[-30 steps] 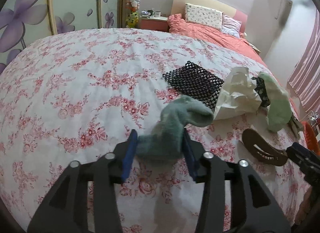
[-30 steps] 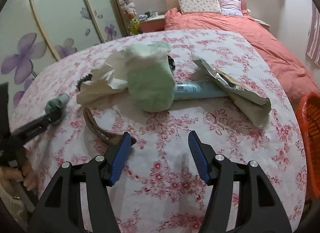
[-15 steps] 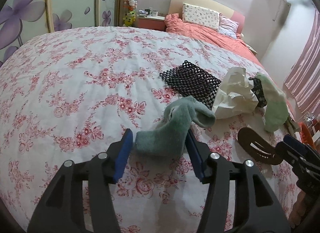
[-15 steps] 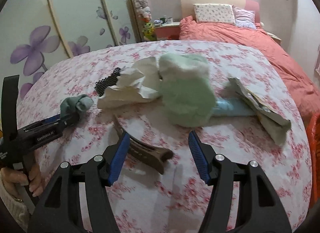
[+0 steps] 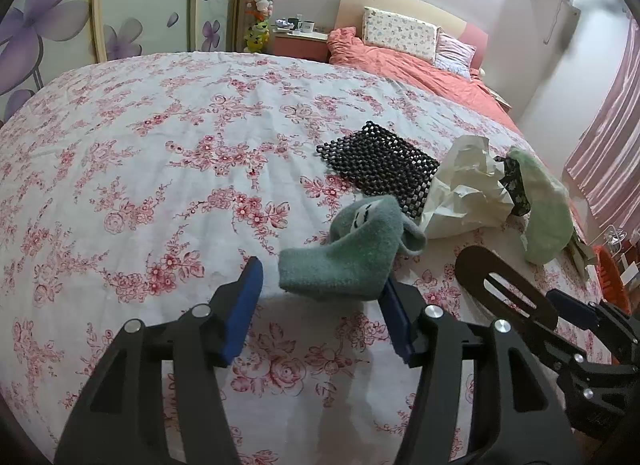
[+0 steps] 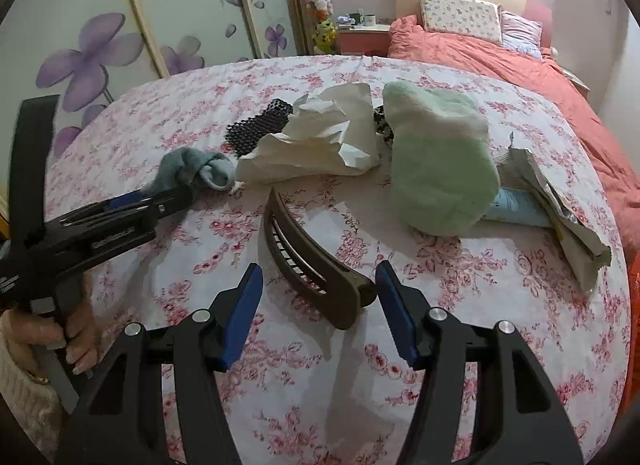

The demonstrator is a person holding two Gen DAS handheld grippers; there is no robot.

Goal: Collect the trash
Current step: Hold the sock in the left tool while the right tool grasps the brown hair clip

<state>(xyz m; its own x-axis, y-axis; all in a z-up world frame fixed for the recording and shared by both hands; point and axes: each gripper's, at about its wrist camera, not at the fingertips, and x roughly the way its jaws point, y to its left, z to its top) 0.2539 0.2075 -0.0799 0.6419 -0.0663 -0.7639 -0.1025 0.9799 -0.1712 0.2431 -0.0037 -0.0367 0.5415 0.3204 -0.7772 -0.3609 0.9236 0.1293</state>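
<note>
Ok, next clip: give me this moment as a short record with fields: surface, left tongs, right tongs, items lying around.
surface: floral bedspread
left tongs: jaws opening; grey-green sock between them, touching the right pad, clear of the left
right tongs: open, astride one end of the brown hair clip, pads not touching it
paper: crumpled white paper beside the black beaded mat
cloth: pale green cloth lying over a light blue tube
wrapper: foil-lined wrapper at right
bin: orange basket past the bed's edge
</note>
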